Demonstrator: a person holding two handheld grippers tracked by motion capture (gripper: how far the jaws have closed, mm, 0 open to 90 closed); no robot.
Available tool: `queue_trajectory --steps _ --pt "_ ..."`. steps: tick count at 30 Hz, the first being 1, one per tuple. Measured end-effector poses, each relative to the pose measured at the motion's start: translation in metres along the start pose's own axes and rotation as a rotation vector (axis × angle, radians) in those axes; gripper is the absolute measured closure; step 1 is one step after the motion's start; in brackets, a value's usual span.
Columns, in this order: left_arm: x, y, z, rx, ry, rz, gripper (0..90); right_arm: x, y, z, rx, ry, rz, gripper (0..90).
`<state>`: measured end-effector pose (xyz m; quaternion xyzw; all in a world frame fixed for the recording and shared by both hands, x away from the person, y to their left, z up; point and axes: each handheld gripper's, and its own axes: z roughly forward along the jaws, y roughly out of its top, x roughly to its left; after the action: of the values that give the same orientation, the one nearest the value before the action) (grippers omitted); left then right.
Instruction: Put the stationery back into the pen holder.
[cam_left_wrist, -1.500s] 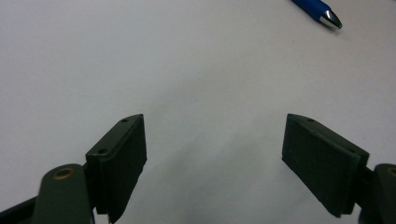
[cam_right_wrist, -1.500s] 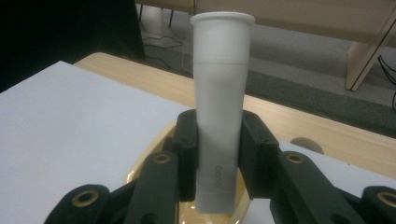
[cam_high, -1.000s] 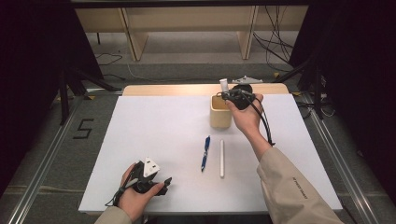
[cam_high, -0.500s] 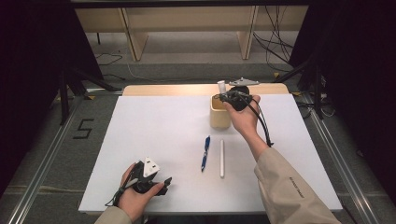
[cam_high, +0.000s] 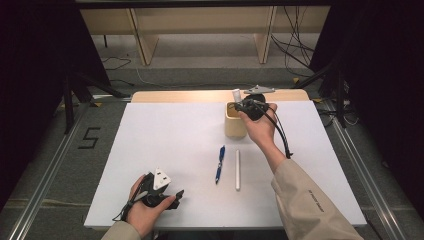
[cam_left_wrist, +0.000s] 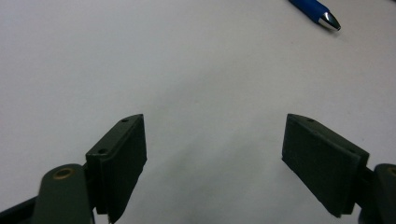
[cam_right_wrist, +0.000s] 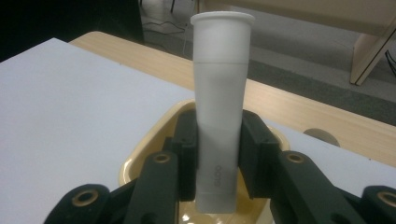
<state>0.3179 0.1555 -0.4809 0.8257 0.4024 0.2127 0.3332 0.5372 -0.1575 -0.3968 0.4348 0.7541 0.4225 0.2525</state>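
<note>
On white tabletop (cam_high: 165, 145), left claw (cam_left_wrist: 215, 158) wide, right claw (cam_right_wrist: 218, 154) gripping white tube (cam_right_wrist: 220, 93) above cup (cam_high: 233, 125)

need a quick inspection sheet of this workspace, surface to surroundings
surface: white board on a wooden table, bare between the items
job's things: white tube upright over the tan cup; blue pen and white stick lying side by side
clutter: nothing seen
grippers: right gripper shut on the white tube; left gripper open, low over the board, holding nothing
cables: black cable trailing from the right gripper along the forearm
surroundings: wooden shelf legs, floor wiring, a floor mark reading 5
</note>
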Motion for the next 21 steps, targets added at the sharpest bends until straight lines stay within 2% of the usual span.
queue_trajectory --steps 6,14,16,21 --pt "0.000 0.000 0.000 0.000 0.000 0.001 21.9 0.000 -0.005 0.004 0.014 -0.002 0.005 70.7" --pt "0.000 0.000 0.000 0.000 -0.001 0.001 21.9 0.001 -0.007 0.007 0.014 -0.011 -0.014 69.4" --pt "0.000 0.000 0.000 0.000 -0.001 0.001 21.9 0.002 -0.006 0.007 0.013 -0.010 -0.020 56.9" --pt "0.000 0.000 0.000 0.002 -0.001 0.004 21.9 0.006 -0.002 -0.003 -0.007 0.016 -0.010 47.6"
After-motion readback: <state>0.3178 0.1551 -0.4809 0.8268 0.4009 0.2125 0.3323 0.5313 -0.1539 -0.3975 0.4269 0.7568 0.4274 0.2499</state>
